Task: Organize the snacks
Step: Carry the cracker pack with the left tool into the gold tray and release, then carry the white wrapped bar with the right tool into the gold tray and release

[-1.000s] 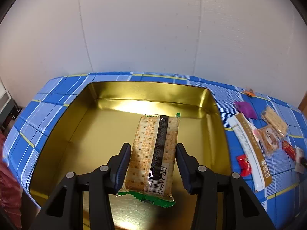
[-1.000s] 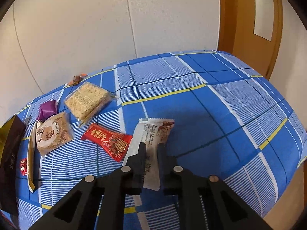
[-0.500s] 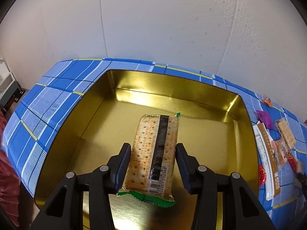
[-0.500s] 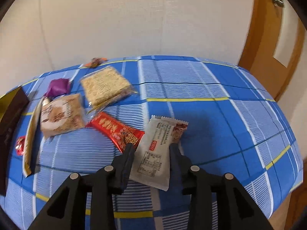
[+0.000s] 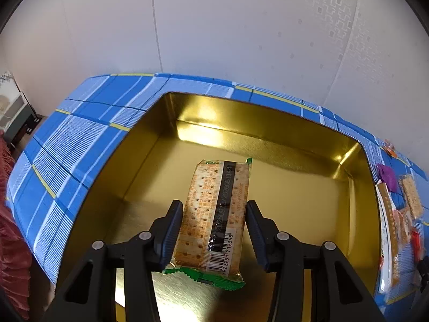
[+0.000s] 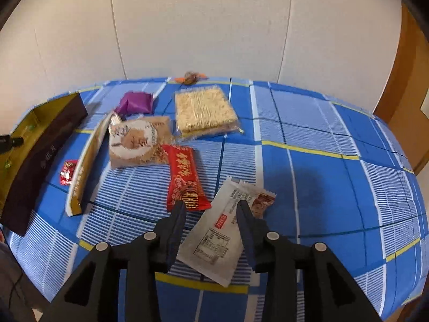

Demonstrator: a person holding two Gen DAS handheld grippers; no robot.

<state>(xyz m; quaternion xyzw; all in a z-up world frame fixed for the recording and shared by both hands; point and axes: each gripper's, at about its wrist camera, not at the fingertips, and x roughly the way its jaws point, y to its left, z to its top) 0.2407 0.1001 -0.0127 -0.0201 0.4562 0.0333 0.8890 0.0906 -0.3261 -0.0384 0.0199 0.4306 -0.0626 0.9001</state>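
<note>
The left tool (image 5: 213,232) pinched the light, brittle cracker pack (image 5: 215,216) by its long edges, while the right tool (image 6: 211,221), just opened, straddled the limp white sachet (image 6: 222,230).

Domestic interior, most likely a room in a home. A table draped in a blue plaid cloth (image 6: 321,166) with white and yellow stripes stands against a pale wall (image 5: 241,26) whose textured wallpaper shows vertical seams. At 3 o'clock in the right wrist view, a varnished wooden door frame (image 6: 402,102) rises beside the table. At 9 o'clock in the left wrist view, dark red fabric (image 5: 10,228) and a low piece of furniture (image 5: 16,118) sit beyond the table edge. Packaged snacks (image 6: 203,110) lie loose on the cloth beside a gold-lined gift tin (image 5: 295,131), household items rather than shop stock.
</note>
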